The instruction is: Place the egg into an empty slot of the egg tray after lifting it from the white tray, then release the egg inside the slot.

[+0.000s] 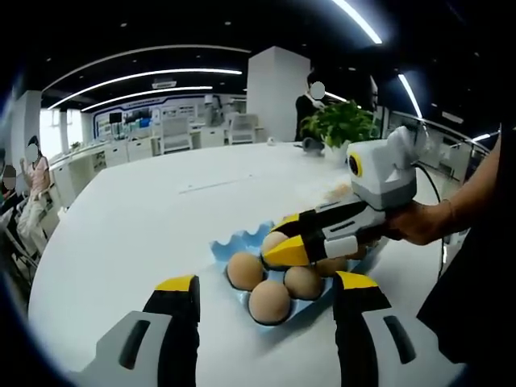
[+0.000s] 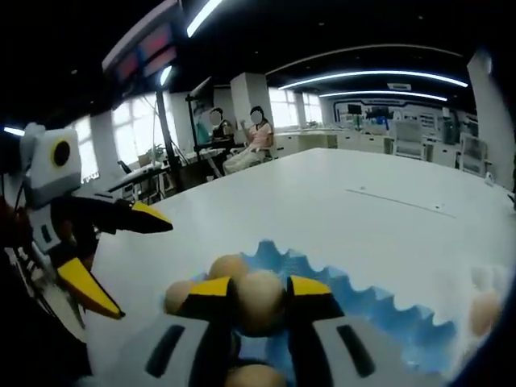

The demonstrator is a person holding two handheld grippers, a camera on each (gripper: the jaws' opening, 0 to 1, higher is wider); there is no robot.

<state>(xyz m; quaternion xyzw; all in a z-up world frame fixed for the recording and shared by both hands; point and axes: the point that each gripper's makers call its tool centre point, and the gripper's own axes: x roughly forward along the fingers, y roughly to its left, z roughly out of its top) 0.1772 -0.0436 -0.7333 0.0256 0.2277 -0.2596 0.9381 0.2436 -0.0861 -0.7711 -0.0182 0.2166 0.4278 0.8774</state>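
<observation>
Your right gripper [image 2: 260, 300] is clenched on an egg [image 2: 260, 300], sitting right over the blue egg tray [image 2: 379, 314]; from the left gripper view it reaches in from the right, its yellow tips around an egg [image 1: 274, 240] at the far side of the tray [image 1: 234, 242]; I can't tell whether the egg is already seated in a cup or just above it.

My read of the step: lower and let go; bring it straight down, keep the jaws level, and centre the egg over a bare cup before you ease off; three eggs [image 1: 269, 300] already fill the near cups and others sit touching or just beside yours, so watch the jaw tips don't nudge them as they spread; open slowly, only enough to free it, then lift straight up.

Egg vs claw: it sits between the two yellow pads, about midway along them, neighbours just to its left and below in the right gripper view.

Your left gripper [image 1: 266, 310] is released, jaws wide apart, holding nothing, hanging just short of the tray's near edge; leave it there, clear of the drop.

The white table [image 1: 145, 218] carries the tray.
</observation>
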